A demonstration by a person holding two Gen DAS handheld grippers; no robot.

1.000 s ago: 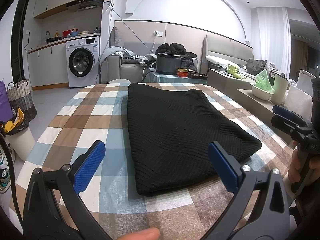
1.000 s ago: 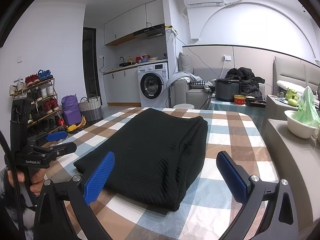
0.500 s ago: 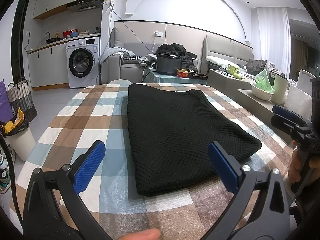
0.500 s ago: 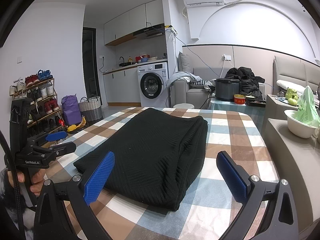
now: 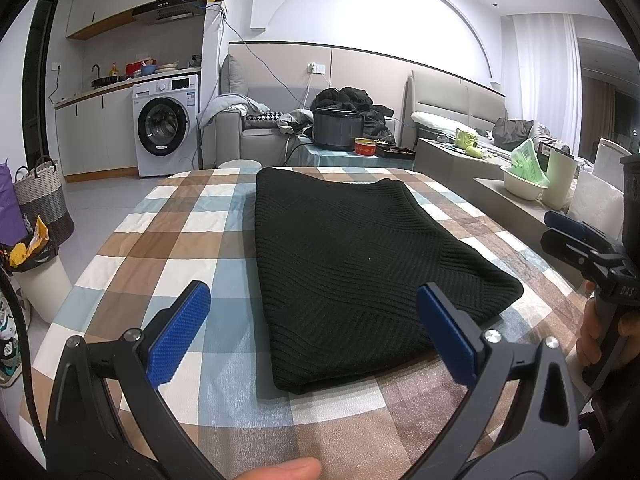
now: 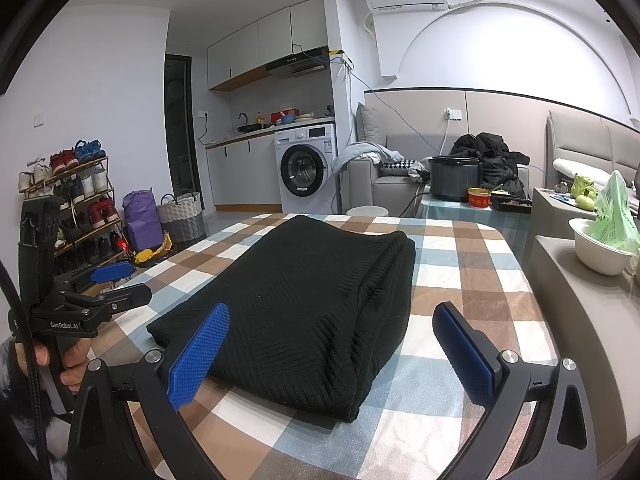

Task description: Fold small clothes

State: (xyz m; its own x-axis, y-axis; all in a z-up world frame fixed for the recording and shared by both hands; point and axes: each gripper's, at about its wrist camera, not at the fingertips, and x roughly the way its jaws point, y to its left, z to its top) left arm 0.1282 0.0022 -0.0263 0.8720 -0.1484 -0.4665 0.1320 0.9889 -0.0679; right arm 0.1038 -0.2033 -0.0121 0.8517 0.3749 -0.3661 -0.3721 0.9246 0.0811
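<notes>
Black ribbed knit on the folded sweater (image 5: 352, 264), laid over a tabletop (image 5: 168, 240) checked in brown, pale blue and white. Bright blue textured pads (image 5: 178, 344) on black frames for each claw. White on the washing machine (image 6: 308, 168), purple on the bag (image 6: 140, 220).

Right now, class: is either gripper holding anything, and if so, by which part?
Nothing is held. The left gripper and right gripper are both open, short of the folded black sweater on the checked tablecloth.
</notes>
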